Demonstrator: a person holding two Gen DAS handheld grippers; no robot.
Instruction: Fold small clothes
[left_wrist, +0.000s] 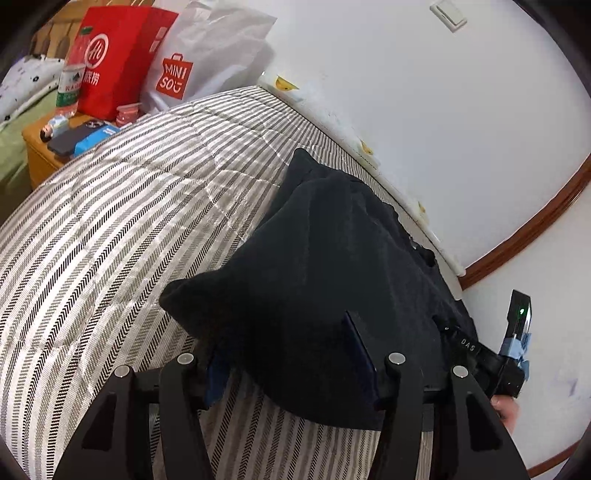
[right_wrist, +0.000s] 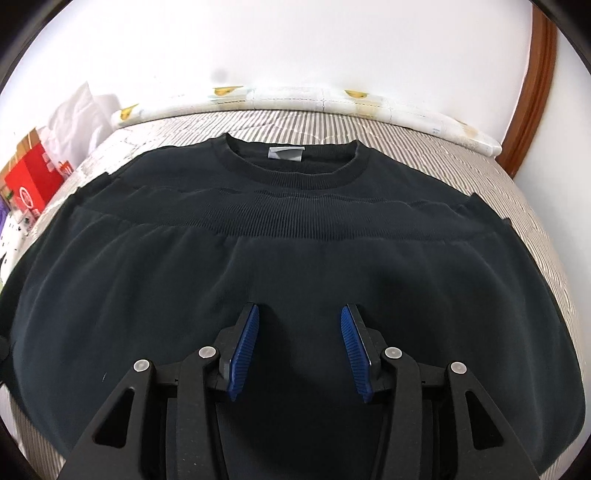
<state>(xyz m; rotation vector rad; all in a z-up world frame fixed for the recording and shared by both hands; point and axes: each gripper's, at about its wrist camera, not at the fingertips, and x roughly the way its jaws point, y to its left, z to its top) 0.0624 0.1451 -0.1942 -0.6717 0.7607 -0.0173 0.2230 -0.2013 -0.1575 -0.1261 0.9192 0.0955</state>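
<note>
Between the spread fingers of the left gripper bunches the black sweater; right gripper hovers spread above it

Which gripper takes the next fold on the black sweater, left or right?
Probably the left gripper: its fingers are spread around a raised edge of the black sweater, ready to close. The right gripper is open over flat fabric on the striped bed, holding nothing.
</note>
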